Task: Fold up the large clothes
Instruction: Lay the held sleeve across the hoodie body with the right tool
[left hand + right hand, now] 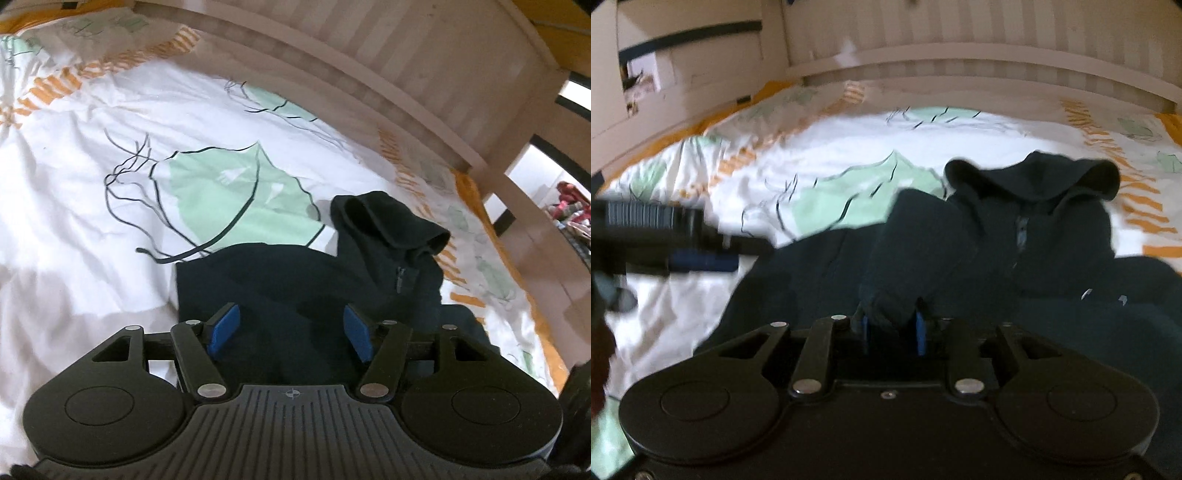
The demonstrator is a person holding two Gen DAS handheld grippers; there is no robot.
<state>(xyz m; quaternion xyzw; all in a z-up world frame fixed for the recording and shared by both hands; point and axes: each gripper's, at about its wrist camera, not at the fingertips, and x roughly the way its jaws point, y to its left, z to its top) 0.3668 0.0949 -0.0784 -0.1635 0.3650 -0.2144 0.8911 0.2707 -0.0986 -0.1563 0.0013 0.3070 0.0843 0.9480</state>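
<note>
Bedding (92,206) fills most of what we see: a white duvet cover printed with pale green leaf shapes and orange stripes along its border, wrinkled but bare across the whole span to the left of our left gripper (290,330). A slatted wooden bed frame (424,62) closes off the far edge, and in the left wrist view a post of it comes down at the right, with a gap beyond showing blurred coloured items we cannot identify. In the right wrist view pale drawer fronts (690,55) stand past the far left corner of the bed. On the cover lies the dark hoodie (391,254), its hood (388,218) bunched and standing open toward the frame, a zip running down below it. Our left gripper hangs over the near left part of the garment with its blue pads (223,328) well apart and nothing between them, dark cloth lying beneath. Our right gripper (894,332) sits low over the middle of the hoodie; a fold of dark fabric rises between its blue pads, which stand close either side of it, but the blur keeps us from telling whether they press on the cloth. At the left edge of that view the left gripper shows as a dark smear over the white cover.
</note>
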